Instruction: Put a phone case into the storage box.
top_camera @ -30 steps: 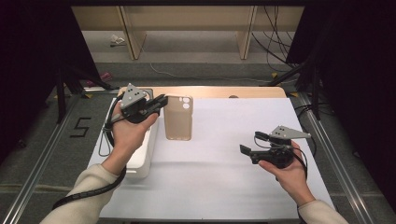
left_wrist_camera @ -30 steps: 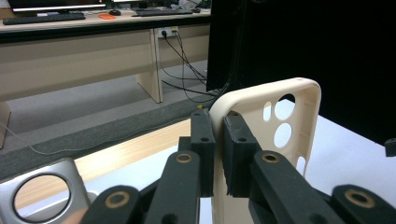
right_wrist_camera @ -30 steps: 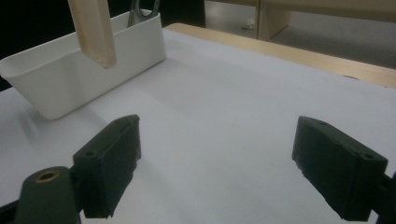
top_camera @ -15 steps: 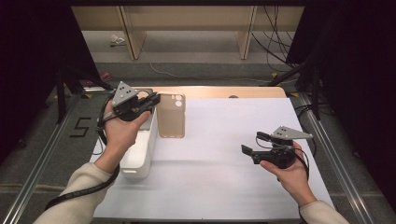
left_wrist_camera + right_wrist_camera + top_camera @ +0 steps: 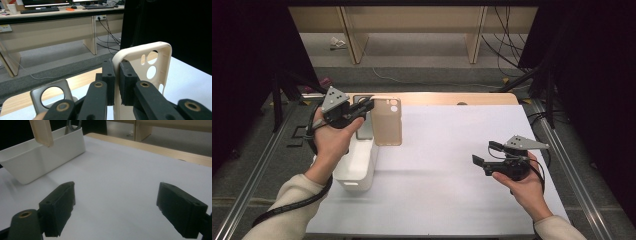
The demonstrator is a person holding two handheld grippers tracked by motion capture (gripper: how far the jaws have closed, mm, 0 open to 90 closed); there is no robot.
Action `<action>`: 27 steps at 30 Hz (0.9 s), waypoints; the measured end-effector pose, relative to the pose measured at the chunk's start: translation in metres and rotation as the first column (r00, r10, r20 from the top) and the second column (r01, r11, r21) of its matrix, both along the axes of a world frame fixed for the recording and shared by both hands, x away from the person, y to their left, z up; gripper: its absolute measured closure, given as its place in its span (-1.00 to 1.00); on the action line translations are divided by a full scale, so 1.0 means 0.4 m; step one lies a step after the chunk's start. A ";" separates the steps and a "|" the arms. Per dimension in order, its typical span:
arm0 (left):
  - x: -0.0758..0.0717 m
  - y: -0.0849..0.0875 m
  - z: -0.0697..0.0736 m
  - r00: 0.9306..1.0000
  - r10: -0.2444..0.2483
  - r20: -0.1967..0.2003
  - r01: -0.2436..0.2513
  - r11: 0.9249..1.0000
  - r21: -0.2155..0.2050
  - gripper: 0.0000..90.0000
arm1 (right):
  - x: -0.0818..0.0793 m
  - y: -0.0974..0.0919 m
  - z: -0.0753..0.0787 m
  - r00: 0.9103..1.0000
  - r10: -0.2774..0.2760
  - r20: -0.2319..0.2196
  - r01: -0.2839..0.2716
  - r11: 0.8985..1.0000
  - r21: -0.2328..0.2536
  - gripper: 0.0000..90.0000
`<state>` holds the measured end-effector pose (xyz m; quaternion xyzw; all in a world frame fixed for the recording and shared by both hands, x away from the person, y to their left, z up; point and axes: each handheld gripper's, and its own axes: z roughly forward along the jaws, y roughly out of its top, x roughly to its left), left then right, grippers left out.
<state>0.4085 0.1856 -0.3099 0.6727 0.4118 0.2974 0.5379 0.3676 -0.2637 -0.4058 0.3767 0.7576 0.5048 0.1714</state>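
Nearest, right gripper (image 5: pixel 484 154): it sits in the person's right hand (image 5: pixel 522 182) low over the white table cover (image 5: pixel 447 165), toward the right side, with its jaws spread wide and nothing between them; the right gripper view (image 5: pixel 116 210) shows bare white surface in the gap.
Left hand (image 5: pixel 329 142): it comes in from the lower left and carries the left gripper (image 5: pixel 367 106) above the bin.
White bin (image 5: pixel 357 167): it stands on the left edge of the table cover, open side up, with a grey phone case (image 5: pixel 51 96) standing inside at its far end.
Left gripper's grip: its jaws are pinched narrow on one side wall of the beige phone case (image 5: pixel 387 122), a pad on each face of the wall (image 5: pixel 116 82).
Beige phone case, place: it hangs clear of the table, just beside the bin's far right corner, camera cut-outs at its far end.
Farthest: bare wooden table edge (image 5: pixel 462 98) beyond the cover.
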 end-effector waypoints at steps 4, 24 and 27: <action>0.003 0.013 0.004 1.000 0.009 0.002 -0.009 1.000 -0.004 0.87 | -0.001 -0.001 0.000 1.000 -0.002 0.001 0.002 1.000 -0.001 -0.64; 0.025 0.068 0.002 0.999 0.041 -0.013 -0.041 0.999 0.006 0.87 | -0.001 -0.003 -0.002 1.000 -0.004 0.001 0.004 1.000 -0.003 -0.64; 0.026 0.074 0.003 0.999 0.046 -0.013 -0.046 0.999 0.006 0.87 | -0.001 -0.003 -0.002 1.000 -0.006 0.001 0.006 1.000 -0.002 -0.64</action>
